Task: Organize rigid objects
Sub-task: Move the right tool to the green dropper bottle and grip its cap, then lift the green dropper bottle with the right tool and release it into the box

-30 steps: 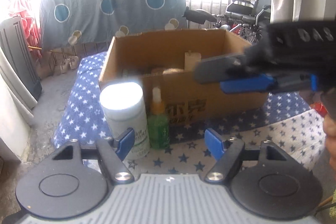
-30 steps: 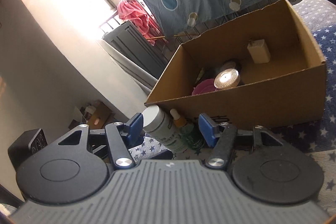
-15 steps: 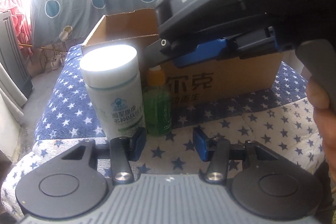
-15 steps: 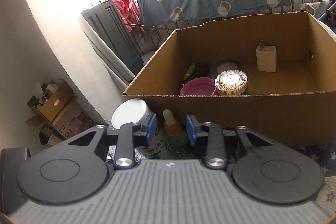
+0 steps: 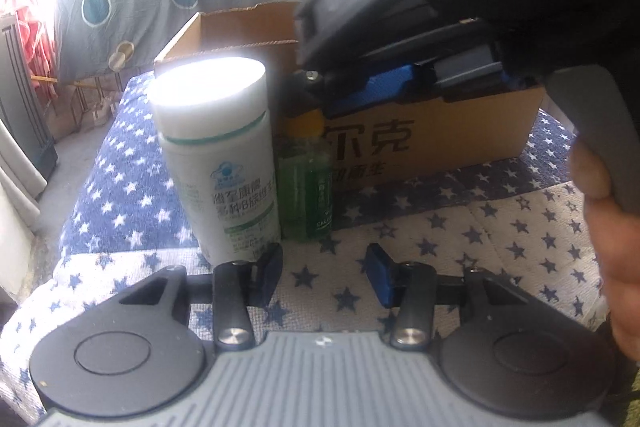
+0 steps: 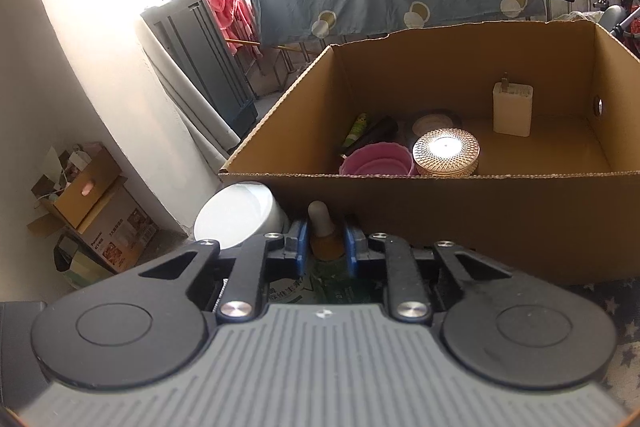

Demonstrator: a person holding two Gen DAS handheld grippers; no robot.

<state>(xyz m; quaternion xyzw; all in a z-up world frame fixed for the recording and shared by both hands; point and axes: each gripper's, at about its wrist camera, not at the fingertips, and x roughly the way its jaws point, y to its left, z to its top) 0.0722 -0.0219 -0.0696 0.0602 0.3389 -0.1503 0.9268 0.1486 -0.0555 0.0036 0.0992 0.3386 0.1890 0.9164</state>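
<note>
Standing on the star-patterned blue cloth (image 5: 120, 163), the open brown cardboard box (image 6: 480, 219) is seen at the far side. Near its front wall, right of the white-lidded plastic jar (image 5: 218, 163), the small green dropper bottle (image 5: 306, 195) is clenched at its neck by the right gripper (image 6: 323, 247). A straight vertical lift is advised, so the jar is not toppled. The left gripper (image 5: 324, 271) is held released, empty.

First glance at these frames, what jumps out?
The right gripper pinches the neck of the small green dropper bottle, which stands on the star-print cloth against the cardboard box. Beside the bottle on its left stands a white-capped supplement bottle. The left gripper is open and empty in front of them.
</note>
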